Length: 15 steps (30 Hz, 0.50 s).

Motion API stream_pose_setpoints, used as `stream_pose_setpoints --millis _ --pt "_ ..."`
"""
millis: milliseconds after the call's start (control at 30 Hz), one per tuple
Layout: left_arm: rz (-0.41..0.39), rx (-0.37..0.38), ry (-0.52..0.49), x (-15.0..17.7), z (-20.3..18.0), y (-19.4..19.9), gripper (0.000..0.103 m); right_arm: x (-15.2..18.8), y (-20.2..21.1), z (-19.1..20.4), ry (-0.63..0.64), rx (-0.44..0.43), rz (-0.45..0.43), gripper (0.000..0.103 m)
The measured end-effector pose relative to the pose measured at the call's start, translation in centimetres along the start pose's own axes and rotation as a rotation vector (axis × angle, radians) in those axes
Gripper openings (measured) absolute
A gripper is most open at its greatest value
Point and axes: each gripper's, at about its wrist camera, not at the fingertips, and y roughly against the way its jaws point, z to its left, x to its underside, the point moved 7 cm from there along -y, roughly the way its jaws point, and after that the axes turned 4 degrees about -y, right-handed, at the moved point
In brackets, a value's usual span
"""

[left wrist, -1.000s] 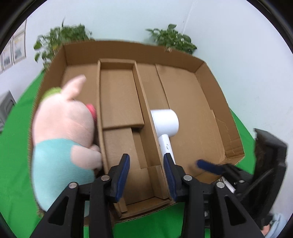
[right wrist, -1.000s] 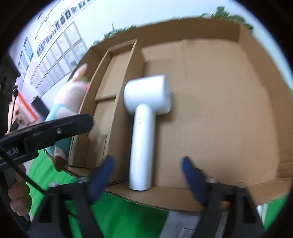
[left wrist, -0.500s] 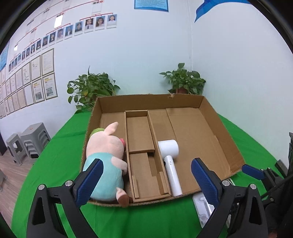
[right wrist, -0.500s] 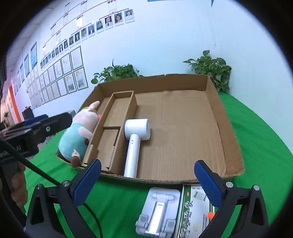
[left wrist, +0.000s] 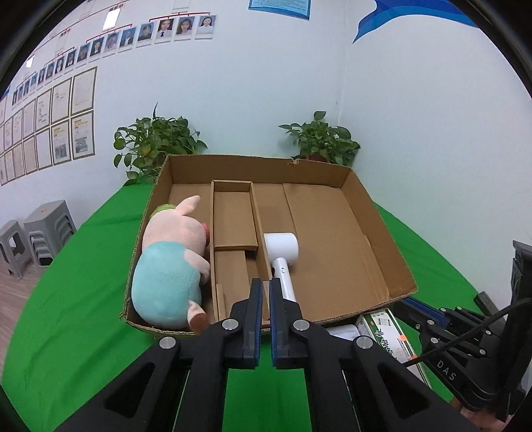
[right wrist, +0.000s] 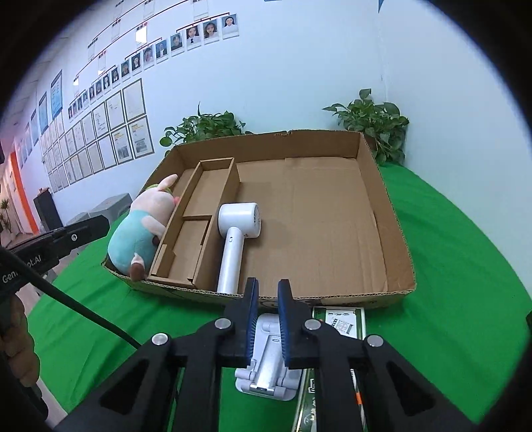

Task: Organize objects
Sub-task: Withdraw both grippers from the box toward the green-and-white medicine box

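Green table (right wrist: pixel 465 239) (cloth-covered) bears box (right wrist: pixel 395 212), stand (right wrist: pixel 266 369).

**A pale-walled office corner around a green-draped table**

Pale, blue-tinted walls (left wrist: pixel 259 109) meet in a corner at about 1 o'clock in the left wrist view. Rows of small portrait photos (left wrist: pixel 179 26) run along the upper wall towards 11 o'clock, with framed certificates (left wrist: pixel 50 123) below them at 9 to 10 o'clock. A blue poster (left wrist: pixel 279 5) hangs at 12 o'clock. Two leafy potted plants (left wrist: pixel 153 143) (left wrist: pixel 321 141) stand against the walls at the table's far edge. Green cloth (left wrist: pixel 66 299) covers the table. Grey plastic stools (left wrist: pixel 40 232) are stacked on a wood-look floor (left wrist: pixel 8 285) at 9 o'clock. Light is even and bright; a lamp's reflection shows high on the wall.
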Motion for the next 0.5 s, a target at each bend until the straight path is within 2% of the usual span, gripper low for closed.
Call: stream_pose_setpoints --millis 67,133,167,200,233,300,500 --pt "-0.005 -0.030 -0.002 -0.2 -0.1 0.0 0.022 -0.1 0.1 0.1 0.013 0.001 -0.004 0.011" --pt "-0.012 -0.019 0.009 -0.2 -0.2 0.2 0.079 -0.3 0.3 -0.1 0.017 0.013 -0.015 0.024" --pt "-0.020 -0.017 0.020 -0.2 -0.1 0.1 0.085 -0.2 0.3 -0.2 0.015 0.021 -0.013 0.056" --pt "-0.028 -0.013 0.032 -0.2 -0.2 0.3 0.086 -0.2 0.2 -0.4 0.008 0.022 -0.012 0.090" --pt "-0.020 -0.010 0.032 -0.3 -0.2 0.1 0.086 -0.1 0.3 -0.5 -0.001 0.017 -0.016 0.094" --pt "0.028 -0.028 0.019 0.0 -0.2 -0.4 0.086 0.0 0.4 -1.1 -0.016 0.024 -0.018 0.095" --pt "0.058 -0.012 0.029 0.7 0.0 -1.4 0.086 0.6 0.2 -1.6 -0.031 0.012 0.003 0.095"
